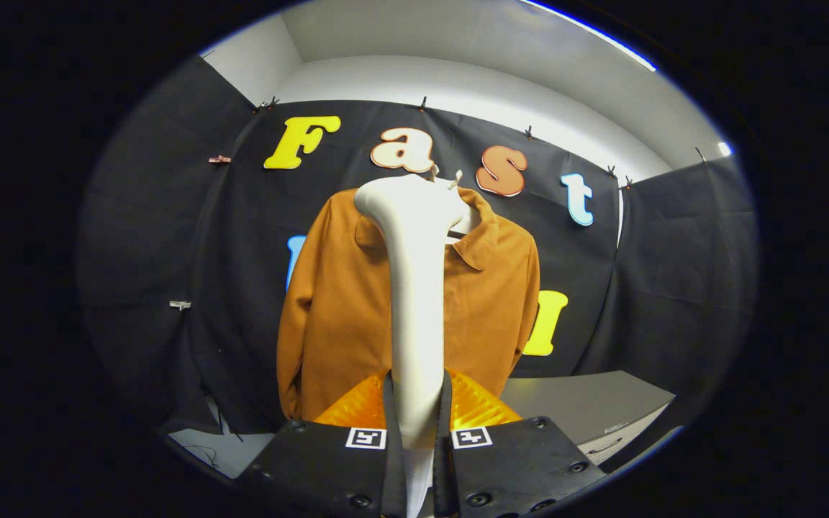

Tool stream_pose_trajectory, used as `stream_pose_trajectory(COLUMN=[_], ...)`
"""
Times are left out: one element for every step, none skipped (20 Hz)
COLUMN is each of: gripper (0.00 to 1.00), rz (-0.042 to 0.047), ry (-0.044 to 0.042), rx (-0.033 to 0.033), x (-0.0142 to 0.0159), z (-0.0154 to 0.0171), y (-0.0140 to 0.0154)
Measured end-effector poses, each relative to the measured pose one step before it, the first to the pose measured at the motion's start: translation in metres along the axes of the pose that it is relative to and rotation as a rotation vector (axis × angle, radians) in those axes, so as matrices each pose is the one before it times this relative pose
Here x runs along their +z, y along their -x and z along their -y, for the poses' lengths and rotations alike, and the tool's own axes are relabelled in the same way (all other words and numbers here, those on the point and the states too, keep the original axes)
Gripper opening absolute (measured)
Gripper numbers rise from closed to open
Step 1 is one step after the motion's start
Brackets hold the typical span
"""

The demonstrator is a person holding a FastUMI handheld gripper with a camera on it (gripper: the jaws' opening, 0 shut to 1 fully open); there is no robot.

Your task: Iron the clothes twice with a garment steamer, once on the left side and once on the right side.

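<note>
One garment steamer (414, 288), held by you: the tongs (418, 439) are closed on its handle, both fingers pressing its lower end. Long axis upright, rising from between the fingers; the head bends over at the top, apparently toward the left collar. One brown jacket (342, 309), hanging on a hanger (458, 229) against the booth wall, just beyond the steamer. One grey surface (587, 406), lower right. Step in hand, by judgement: steamer lifted to collar height, a pass about to start. Your next move calls for a steady downward stroke along one side.
</note>
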State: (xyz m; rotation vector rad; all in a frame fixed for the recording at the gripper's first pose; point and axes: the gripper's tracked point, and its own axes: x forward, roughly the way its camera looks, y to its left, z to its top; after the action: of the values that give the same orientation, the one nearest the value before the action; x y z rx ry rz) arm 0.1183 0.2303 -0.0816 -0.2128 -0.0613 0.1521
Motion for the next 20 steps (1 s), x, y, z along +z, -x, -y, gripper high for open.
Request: stream_pose_trajectory(gripper=[0.18,0.18,0.18,0.18,0.18,0.18,0.18,0.18,0.18,0.18,0.18,0.18,0.18,0.18,0.18,0.18,0.18,0.18,0.18,0.18], rz=[0.00148,0.00180,0.00063,-0.00352,-0.00462,-0.00569,-0.00746,-0.00881,-0.01231,-0.01226,-0.01259,-0.01043,-0.01109,-0.00918,-0.00998,-0.00462,0.00061,-0.00567,-0.00069,-0.00451], ry=[0.00749,0.00595,0.00408,0.00544,0.01202,0.01087,0.01230,0.00815,0.00487,0.00231,0.00126,0.00110,0.00352,0.00176,0.00438,0.00594,0.00720,0.01366,0.01377,0.01405], rx=[0.00191,-0.00022,0.00178,-0.00020,0.00014,0.00144,0.00172,0.00091,-0.00137,-0.00351,-0.00509,-0.00477,-0.00279,-0.00040,-0.00149,-0.00420,-0.00463,-0.00467,-0.00413,-0.00392], x=[0.00075,0.00092,-0.00179,-0.00153,-0.00278,-0.00416,-0.00451,-0.00498,-0.00567,-0.00661,-0.00618,-0.00647,-0.00591,-0.00551,-0.00627,-0.00492,-0.00296,-0.00471,-0.00371,-0.00445], z=[-0.00665,-0.00596,-0.00575,-0.00566,-0.00516,-0.00420,-0.00486,-0.00400,-0.00276,-0.00259,-0.00114,-0.00146,-0.00123,-0.00096,-0.00071,0.00055,-0.00008,0.00082,-0.00024,-0.00024], y=[-0.00508,-0.00645,-0.00443,-0.00649,-0.00740,-0.00698,-0.00723,-0.00637,-0.00644,-0.00519,-0.00553,-0.00518,-0.00367,-0.00492,-0.00341,-0.00283,-0.00176,-0.00234,-0.00152,-0.00271])
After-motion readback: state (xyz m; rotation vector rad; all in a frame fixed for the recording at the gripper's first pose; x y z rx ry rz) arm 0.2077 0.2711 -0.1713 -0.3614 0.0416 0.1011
